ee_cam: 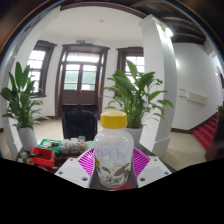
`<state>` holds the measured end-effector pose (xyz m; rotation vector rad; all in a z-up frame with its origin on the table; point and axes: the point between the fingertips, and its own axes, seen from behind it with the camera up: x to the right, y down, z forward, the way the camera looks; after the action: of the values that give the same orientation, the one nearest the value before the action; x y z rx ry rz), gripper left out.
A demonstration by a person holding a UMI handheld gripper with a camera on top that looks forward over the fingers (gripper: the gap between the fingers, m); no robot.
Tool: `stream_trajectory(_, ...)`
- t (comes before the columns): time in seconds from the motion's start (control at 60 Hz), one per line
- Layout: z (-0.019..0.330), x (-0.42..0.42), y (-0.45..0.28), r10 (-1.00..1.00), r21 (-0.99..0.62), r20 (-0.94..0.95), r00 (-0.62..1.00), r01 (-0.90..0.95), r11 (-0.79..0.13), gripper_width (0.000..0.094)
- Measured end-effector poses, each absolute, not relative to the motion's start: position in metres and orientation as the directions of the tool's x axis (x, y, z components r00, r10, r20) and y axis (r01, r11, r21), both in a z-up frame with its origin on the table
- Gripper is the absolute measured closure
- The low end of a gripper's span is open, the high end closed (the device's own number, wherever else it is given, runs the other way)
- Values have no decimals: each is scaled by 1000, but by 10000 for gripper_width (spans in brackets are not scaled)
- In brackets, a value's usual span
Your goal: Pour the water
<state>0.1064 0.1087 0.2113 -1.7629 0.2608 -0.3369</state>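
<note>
Between the fingers of the hand-held gripper (113, 170), from the left pad (88, 160) across to the right pad (140, 160), a clear bottle (113, 155) with a yellow cap (114, 120) stands upright, its long axis vertical and centred. Both pads appear to press its sides, so the grip reads as closed on it. No receiving vessel can be identified beyond; plants (140, 95) stand behind.

A white-walled room lies beyond the fingers. Dark wooden double doors (80, 77) stand straight ahead, flanked by dark-framed windows (40, 66). Two potted plants (140, 95) rise either side, beside a white pillar (161, 75).
</note>
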Motion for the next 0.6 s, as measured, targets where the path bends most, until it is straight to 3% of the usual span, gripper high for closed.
stream_trajectory(0.25, 126, 169, 110, -422, -958, 76, 903, -52, -282, 462)
stream_trajectory(0.5, 62, 172, 125, -378, -953, -21, 926, -133, -274, 464)
stream_trajectory(0.6, 67, 172, 124, -377, -967, -23, 926, -115, -226, 455)
